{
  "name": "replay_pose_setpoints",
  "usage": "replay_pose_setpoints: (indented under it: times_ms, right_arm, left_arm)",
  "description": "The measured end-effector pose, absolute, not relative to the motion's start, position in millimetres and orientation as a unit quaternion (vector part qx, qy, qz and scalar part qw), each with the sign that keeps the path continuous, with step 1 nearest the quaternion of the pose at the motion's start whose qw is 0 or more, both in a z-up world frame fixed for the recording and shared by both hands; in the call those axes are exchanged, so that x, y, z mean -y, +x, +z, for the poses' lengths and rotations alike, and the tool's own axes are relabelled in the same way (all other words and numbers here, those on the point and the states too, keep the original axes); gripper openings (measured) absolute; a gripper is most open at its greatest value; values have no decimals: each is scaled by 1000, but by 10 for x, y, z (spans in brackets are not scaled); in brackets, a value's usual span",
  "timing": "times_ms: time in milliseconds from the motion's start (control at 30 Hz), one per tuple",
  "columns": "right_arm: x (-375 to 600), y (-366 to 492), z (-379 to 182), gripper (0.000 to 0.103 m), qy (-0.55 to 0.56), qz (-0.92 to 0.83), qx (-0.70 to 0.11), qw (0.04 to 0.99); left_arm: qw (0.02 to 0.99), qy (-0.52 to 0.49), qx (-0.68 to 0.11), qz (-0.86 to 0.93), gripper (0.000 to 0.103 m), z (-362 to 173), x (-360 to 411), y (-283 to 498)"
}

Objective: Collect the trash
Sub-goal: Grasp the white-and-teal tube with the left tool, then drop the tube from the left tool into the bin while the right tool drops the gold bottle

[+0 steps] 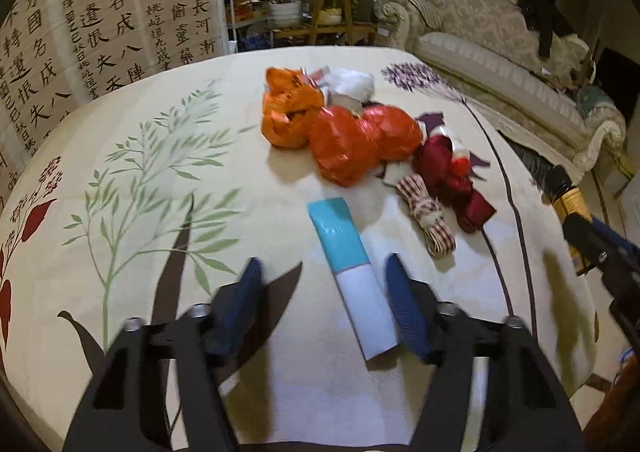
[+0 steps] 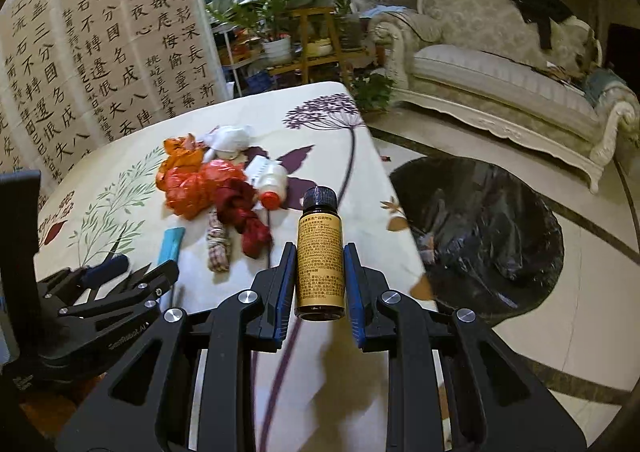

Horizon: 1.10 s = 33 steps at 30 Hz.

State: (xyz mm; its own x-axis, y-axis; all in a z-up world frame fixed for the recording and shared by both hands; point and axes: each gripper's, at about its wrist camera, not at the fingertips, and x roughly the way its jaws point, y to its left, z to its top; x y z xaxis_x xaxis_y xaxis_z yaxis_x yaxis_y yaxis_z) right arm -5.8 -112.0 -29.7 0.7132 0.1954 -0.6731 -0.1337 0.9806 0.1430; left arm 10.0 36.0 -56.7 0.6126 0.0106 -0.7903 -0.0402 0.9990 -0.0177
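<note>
Worktop (image 1: 280, 179) under a cream cloth printed with green sprigs and purple flower heads; cloth lies smooth.

Trash lies in a loose heap toward the far side: crinkled orange plastic bag (image 1: 290, 111), glossy red-orange plastic bag (image 1: 360, 139) touching it, crumpled white wad (image 1: 354, 81) behind, knotted dark red satin cloth (image 1: 452, 179), a twisted red-and-cream checked ribbon (image 1: 426, 215) just beside it. A small white plastic bottle with red cap (image 2: 272, 179) lies on its side against the heap.

Left gripper (image 1: 324, 304): jaws spread, a flat teal-and-white tube (image 1: 350, 272) lying on the cloth between them, close to one blue ribbed pad; no pinch visible.

Right gripper (image 2: 320, 280): pressed onto a small amber glass bottle with ridged black cap and tan label (image 2: 320, 252), held upright above the worktop edge.

On the floor beside the worktop, a black shiny bin liner (image 2: 480, 232) stands wide open; contents are too dark to tell.
</note>
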Motion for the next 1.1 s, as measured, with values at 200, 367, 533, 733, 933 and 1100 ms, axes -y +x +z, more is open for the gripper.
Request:
replay_pose_setpoints:
  times_ms: [200, 367, 533, 733, 933, 1100]
  right_arm:
    - [1192, -60, -330, 23, 52, 90, -367, 924]
    - [1199, -57, -334, 23, 53, 90, -367, 924]
    - [1225, -56, -327, 23, 55, 86, -364, 926]
    - [1362, -53, -269, 23, 61, 66, -353, 931]
    - [1707, 33, -229, 23, 70, 22, -340, 938]
    - [2014, 131, -247, 23, 73, -15, -331, 941]
  left_arm:
    - [902, -4, -432, 13, 22, -558, -333, 38]
    - [904, -18, -427, 8, 13, -551, -389, 9]
    - [907, -44, -419, -8, 9, -463, -407, -26]
    - [925, -36, -378, -34, 9, -189, -246, -123]
    - [933, -25, -351, -77, 9, 2, 49, 3]
    - [935, -10, -337, -111, 9, 57, 397, 229]
